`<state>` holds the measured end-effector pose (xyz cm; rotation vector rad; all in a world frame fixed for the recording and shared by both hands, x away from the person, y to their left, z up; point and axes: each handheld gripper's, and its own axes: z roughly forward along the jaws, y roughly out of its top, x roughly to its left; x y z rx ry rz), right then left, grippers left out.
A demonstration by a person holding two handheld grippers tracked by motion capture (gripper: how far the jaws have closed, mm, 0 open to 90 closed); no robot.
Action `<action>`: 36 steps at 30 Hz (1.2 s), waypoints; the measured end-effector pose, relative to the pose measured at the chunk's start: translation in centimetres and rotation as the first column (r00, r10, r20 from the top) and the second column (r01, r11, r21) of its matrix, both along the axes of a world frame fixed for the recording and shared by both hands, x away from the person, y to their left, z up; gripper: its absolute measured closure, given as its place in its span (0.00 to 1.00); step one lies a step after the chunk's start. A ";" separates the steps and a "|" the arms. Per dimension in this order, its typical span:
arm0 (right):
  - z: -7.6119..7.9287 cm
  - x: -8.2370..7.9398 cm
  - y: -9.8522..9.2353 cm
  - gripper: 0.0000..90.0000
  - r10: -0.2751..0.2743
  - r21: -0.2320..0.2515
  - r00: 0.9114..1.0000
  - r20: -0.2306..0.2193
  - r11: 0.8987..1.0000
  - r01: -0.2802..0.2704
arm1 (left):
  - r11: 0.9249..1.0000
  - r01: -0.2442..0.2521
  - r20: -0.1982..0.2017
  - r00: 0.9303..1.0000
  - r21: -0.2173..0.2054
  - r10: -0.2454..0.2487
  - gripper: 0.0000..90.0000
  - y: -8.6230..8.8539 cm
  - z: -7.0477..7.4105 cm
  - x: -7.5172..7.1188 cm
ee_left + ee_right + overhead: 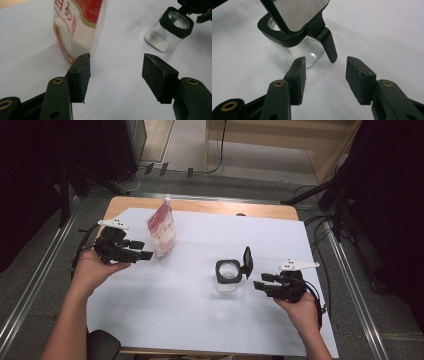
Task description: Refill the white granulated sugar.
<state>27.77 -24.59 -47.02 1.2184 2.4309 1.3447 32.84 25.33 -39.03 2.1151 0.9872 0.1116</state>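
Nearest you, your right tool (261,286) rests low over the white sheet (180,320) that covers the counter (120,205), its jaws parted with nothing between the pads. Just ahead of it stands the jar (228,276): a small, square-shouldered clear container with a black collar around its round mouth and a black flip lid (247,262) hinged upright on the side facing that tool; in the right tool view its tab hangs down toward the gap between the jaws, apart from both. Farther off on your left, your left tool (145,251) also stands open and empty, its tips just beside the pouch (162,229). That pouch stands upright, tall, red and white with printed lettering and a clear lower panel showing pale contents.
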 end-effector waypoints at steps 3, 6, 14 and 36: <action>0.1 -0.1 0.1 0.57 -0.001 0.001 1.000 0.001 1.000 0.001 | 1.000 -0.017 0.017 1.000 -0.009 0.017 0.43 -0.1 0.2 0.7; 0.0 0.0 0.1 0.56 -0.002 -0.002 1.000 -0.001 1.000 0.002 | 1.000 -0.021 0.032 0.999 -0.008 0.021 0.43 -0.4 0.6 1.2; -0.2 -0.1 0.2 0.56 -0.008 0.004 1.000 -0.007 1.000 0.008 | 0.998 -0.062 0.036 0.997 -0.021 0.063 0.44 -2.2 0.4 3.2; -0.1 -1.5 0.4 0.56 -0.010 0.008 1.000 -0.008 1.000 0.010 | 0.982 -0.183 0.029 0.982 -0.043 0.185 0.84 -2.8 -1.1 6.0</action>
